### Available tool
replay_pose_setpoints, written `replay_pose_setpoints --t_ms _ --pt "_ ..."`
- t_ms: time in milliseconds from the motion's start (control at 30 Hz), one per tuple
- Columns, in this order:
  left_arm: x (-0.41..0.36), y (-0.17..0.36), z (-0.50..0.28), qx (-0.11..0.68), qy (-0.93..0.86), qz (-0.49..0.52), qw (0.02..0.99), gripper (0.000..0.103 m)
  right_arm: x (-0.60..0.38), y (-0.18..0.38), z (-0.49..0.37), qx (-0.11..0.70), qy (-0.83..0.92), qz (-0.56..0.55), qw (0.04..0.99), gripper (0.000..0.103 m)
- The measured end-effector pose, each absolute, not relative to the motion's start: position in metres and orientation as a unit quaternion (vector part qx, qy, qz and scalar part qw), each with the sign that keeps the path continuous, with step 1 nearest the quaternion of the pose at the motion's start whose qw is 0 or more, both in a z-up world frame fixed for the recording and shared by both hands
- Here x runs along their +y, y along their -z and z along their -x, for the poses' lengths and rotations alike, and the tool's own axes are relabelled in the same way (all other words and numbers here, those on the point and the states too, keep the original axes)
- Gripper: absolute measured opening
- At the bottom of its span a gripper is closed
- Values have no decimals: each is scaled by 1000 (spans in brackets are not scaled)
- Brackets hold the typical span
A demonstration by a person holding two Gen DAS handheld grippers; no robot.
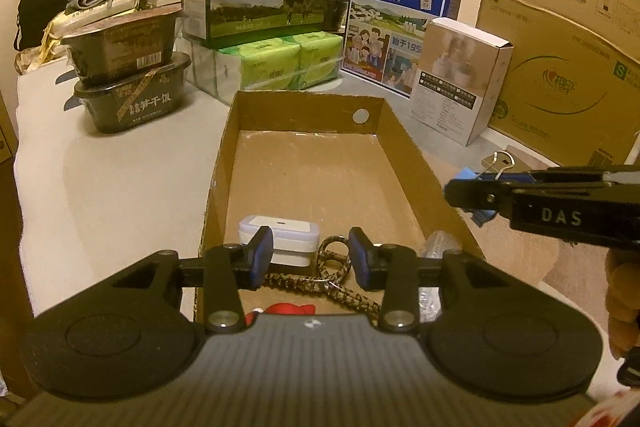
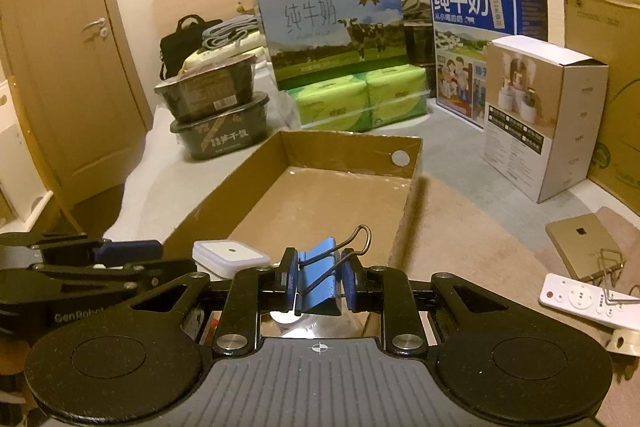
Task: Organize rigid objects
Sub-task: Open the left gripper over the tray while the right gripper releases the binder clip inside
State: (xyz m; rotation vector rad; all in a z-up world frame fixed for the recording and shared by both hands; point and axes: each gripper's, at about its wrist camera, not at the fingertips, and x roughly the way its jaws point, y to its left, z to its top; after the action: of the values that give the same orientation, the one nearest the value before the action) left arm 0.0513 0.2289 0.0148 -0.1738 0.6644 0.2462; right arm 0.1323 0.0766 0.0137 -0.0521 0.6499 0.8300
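Where cardboard tray [image 2: 304,195] sits: milk cartons [image 2: 328,27] behind; remote [image 2: 580,297] beside.

Each black tool [image 1: 310,259] has blue pads [image 2: 349,285], silver screws and a ribbed grey body.

The cardboard tray [image 1: 320,163] lies open from above, its far half bare; the near end is crowded by a white case [image 1: 280,235], a patterned strap [image 1: 316,279] and a clear wrapper [image 1: 436,247]. Its walls bar entry from the sides; the left gripper [image 1: 312,259], jaws apart on nothing, hangs over the clutter. At twelve o'clock, green tissue packs [image 1: 280,63] wall the far edge; at two, a white box [image 1: 460,83]; the cloth at nine lies free.
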Motion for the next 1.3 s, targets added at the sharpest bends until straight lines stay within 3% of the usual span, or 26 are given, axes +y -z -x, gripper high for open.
replay_pose_setpoints --t_ms 333,400,433,467,1300 --pt "236 -6 -54 326 -122 92 933 37 97 -3 -151 308 -404 44 860 24" --pt "236 -4 -53 326 -123 93 933 37 97 0 -154 314 -399 46 860 39" --pt "236 -3 -52 326 -124 95 932 37 95 1 -155 314 -400 42 860 54" --pt "236 -3 -51 326 -124 96 932 37 92 2 -155 315 -400 38 860 58" --pt "177 -17 -15 339 -109 102 929 40 -10 -17 -81 330 -335 -25 882 58"
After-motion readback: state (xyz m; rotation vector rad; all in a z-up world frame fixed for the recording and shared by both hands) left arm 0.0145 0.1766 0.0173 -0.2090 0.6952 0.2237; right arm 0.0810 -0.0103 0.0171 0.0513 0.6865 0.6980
